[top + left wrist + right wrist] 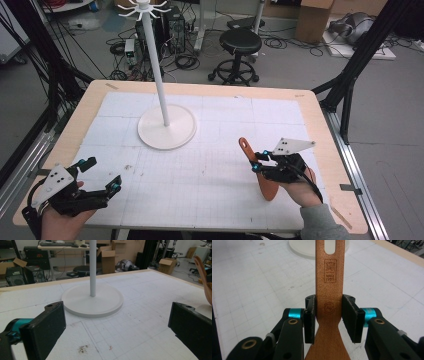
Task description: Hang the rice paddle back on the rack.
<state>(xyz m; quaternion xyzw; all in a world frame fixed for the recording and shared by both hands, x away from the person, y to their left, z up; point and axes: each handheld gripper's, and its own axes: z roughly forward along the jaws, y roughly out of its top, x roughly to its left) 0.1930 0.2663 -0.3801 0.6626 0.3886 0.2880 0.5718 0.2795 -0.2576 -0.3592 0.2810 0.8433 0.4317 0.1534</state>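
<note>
Between right gripper (328, 317) pads (clamped): wooden spatula (329, 287)

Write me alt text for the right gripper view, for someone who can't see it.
The right tongs are shut on the handle of a brown wooden spatula, which runs up the middle of the picture to a slot near its end. Behind it lie a white gridded table mat and the edge of a round white stand base.
</note>
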